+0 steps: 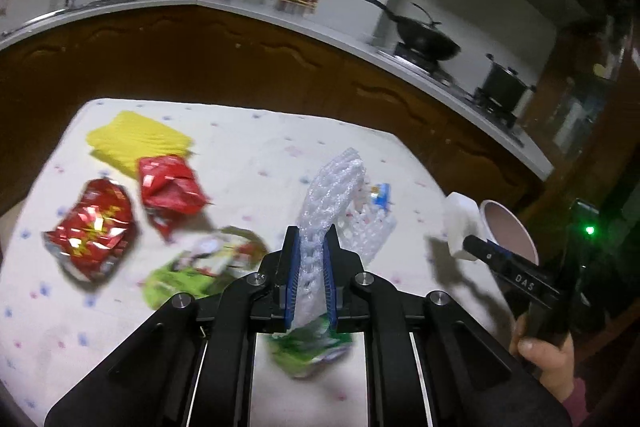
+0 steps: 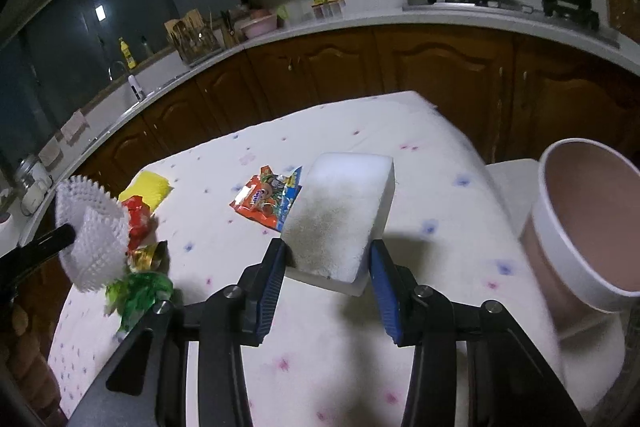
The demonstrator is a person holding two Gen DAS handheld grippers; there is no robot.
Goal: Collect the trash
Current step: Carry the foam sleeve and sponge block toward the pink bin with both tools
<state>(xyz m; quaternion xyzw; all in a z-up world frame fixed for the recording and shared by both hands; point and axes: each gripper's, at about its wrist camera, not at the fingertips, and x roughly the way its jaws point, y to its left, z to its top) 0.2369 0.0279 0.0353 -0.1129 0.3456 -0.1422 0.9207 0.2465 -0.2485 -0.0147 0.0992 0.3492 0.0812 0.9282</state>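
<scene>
Left gripper (image 1: 311,245) pinches white foam net (image 1: 334,187) upright between pads; right gripper (image 2: 330,253) clamps white sponge (image 2: 340,215) at its near end.

Two red wrappers (image 1: 94,229), one bin (image 2: 588,223), one sponge (image 2: 340,215)

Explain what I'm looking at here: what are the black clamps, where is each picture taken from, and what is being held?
No robot: a person holds a hand clamp in each hand, each carrying a camera looking along its two fingers. In the left camera view, the left gripper is shut on a white foam net. In the right camera view, the right gripper grips a white sponge. On the flowered tablecloth lie red wrappers, a yellow cloth, a green wrapper and an orange packet. A paper tub stands on the right.
</scene>
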